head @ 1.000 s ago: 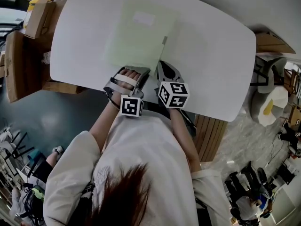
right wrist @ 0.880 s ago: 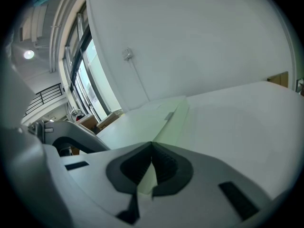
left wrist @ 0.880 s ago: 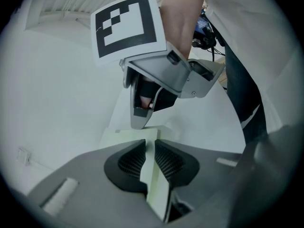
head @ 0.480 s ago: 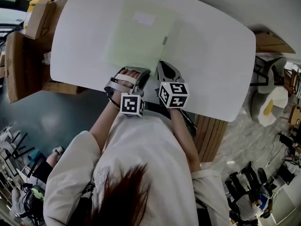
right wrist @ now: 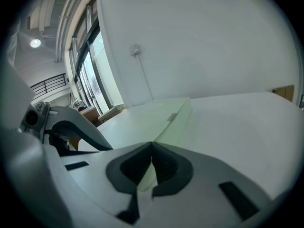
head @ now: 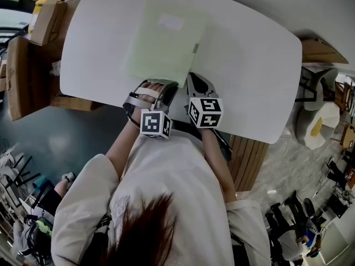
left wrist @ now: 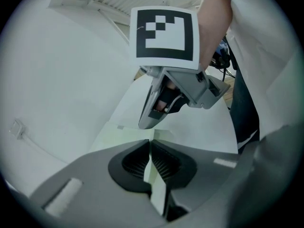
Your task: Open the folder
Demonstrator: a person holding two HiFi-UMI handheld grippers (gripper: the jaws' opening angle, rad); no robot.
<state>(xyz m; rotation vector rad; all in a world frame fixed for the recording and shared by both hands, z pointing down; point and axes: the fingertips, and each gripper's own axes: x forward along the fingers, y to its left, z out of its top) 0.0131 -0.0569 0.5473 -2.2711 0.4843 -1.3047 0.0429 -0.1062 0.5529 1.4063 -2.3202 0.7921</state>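
Observation:
A pale green folder [head: 163,40] lies flat and closed on the white table [head: 249,65], with a white label [head: 170,21] on its cover and a small grey tab [head: 195,47] on its right edge. My left gripper [head: 166,85] is at the folder's near edge. Its jaws have just been closing and now pinch a thin pale sheet of the folder [left wrist: 128,134] between the ribbed pads [left wrist: 164,163]. My right gripper [head: 191,77] is at the near right corner, shut on the folder's edge [right wrist: 156,118]. The left gripper view shows the right gripper [left wrist: 156,108] just ahead.
Cardboard boxes [head: 44,21] and a wooden cabinet [head: 16,76] stand off the table's left side. A pale chair [head: 321,121] and more furniture stand on the floor at the right. The table's near edge runs just under both grippers.
The left gripper has rolled a little, and its marker cube has shifted slightly left. The right gripper and the folder have kept their places.

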